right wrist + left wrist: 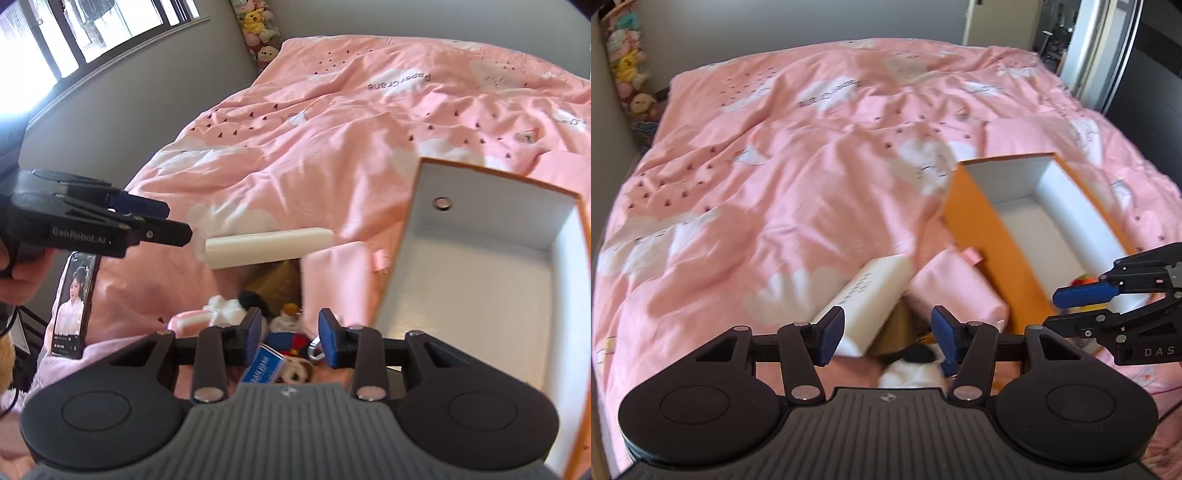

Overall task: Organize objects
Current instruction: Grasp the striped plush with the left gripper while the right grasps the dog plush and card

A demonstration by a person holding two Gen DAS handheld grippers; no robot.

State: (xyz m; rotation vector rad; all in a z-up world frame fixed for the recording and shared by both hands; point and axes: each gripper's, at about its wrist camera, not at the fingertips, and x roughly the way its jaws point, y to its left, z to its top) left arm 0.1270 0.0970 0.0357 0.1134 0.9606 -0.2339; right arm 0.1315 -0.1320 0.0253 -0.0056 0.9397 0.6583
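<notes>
On the bed's pink duvet (783, 155) lay an orange box (982, 229) with a white interior, open-topped. Just left of it sat a pink pouch (955, 288), and beside that a white box (866, 301); a gold item showed between them. The left gripper (887, 336) hovered above these with its jaws apart, holding nothing. The right gripper (290, 338) likewise stood apart and empty over a jumble of small toys (291, 347) and a blue card (263, 363). A phone (72, 304) leaned at the bed's edge.
</notes>
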